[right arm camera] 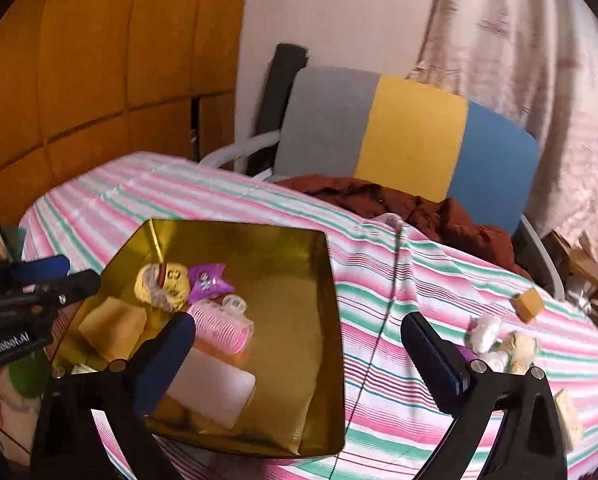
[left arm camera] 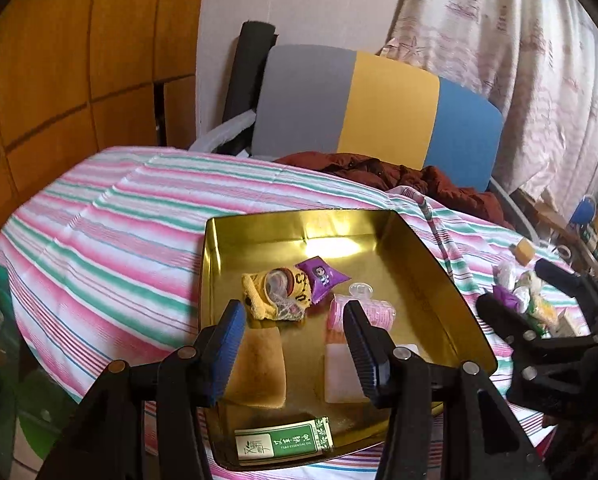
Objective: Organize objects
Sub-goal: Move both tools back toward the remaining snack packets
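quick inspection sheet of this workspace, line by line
surface: striped cloth over the table.
job's things: gold tin holds a pink roller, purple packet, yellow pouch, tan pad, white block and green sachet.
clutter: small brown cube and wrapped bits lie outside the tin.
grippers: left gripper open over the tin; right gripper open, empty.
cables: nothing seen.
surroundings: tricolour chair, brown jacket, curtain.

A table draped in a pink, green and white striped cloth point(left arm camera: 99, 232) bears an open gold tin point(right arm camera: 319, 380), a small tan block point(right arm camera: 529, 303), a cluster of small wrapped items point(right arm camera: 499, 344) and a rust-brown garment point(left arm camera: 399, 176).
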`<state>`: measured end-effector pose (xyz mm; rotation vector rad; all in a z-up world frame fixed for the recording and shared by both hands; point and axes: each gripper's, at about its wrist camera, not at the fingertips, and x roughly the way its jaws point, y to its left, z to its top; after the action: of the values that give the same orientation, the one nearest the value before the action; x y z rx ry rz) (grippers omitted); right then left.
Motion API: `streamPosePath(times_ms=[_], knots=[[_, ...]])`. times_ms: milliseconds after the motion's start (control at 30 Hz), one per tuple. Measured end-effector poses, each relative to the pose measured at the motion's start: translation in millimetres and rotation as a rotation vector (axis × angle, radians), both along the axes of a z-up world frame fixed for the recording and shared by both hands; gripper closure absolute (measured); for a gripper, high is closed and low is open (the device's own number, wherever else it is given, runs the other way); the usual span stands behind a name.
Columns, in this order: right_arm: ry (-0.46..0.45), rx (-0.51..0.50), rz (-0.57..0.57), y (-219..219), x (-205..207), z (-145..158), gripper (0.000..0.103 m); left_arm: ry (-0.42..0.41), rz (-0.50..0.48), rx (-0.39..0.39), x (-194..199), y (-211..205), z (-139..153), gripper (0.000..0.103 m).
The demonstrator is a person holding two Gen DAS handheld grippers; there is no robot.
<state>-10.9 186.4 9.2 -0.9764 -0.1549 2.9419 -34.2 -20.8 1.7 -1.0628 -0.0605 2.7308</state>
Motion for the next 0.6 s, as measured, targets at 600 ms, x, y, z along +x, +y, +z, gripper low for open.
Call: streamPosePath(times_ms=[600], knots=[[0.009,-0.255,-0.308,120.3,26.8,0.5,0.000,0.017,-0.174,-0.072,6.5,62.0,6.8,0.051]])
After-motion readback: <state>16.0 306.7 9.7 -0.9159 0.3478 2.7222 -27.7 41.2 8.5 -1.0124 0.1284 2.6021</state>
